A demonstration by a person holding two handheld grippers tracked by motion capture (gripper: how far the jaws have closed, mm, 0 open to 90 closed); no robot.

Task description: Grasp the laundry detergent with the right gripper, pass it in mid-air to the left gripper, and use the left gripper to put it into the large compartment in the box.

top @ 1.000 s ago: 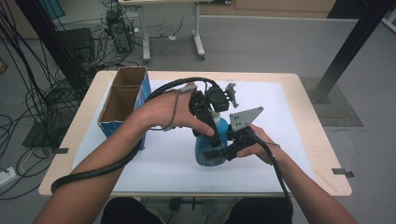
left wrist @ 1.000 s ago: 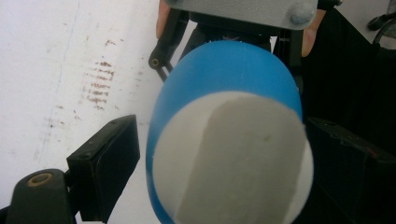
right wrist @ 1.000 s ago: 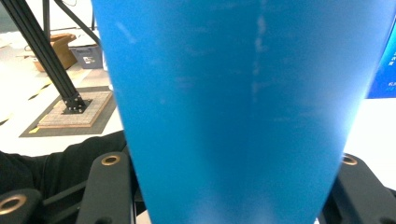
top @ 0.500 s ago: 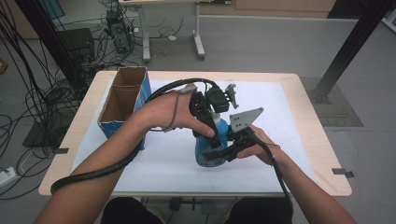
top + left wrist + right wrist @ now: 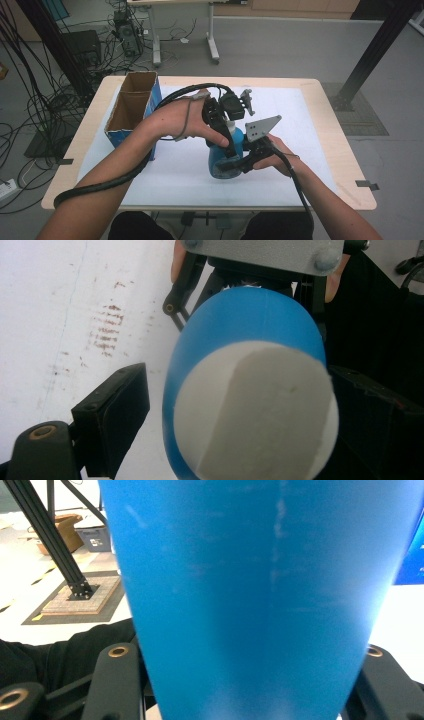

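Observation:
A blue bottle (image 5: 236, 141) with a white cap (image 5: 255, 410) is held over the white sheet near the table's middle. My right gripper (image 5: 235, 163), with its grey plate (image 5: 262, 127) on top, is shut on the bottle's lower body; in the right gripper view the blue body (image 5: 250, 580) sits between the two black jaws. My left gripper (image 5: 228, 131) comes down over the top of the bottle. In the left gripper view its jaws stand either side of the cap, and white table shows between the left finger (image 5: 112, 410) and the bottle, so it is open.
An open cardboard box (image 5: 131, 107) with blue sides stands at the table's left. A white sheet (image 5: 305, 115) covers most of the wooden table (image 5: 345, 150). Beyond the table are desk legs and cables on the floor; a black post (image 5: 375, 55) rises at the far right.

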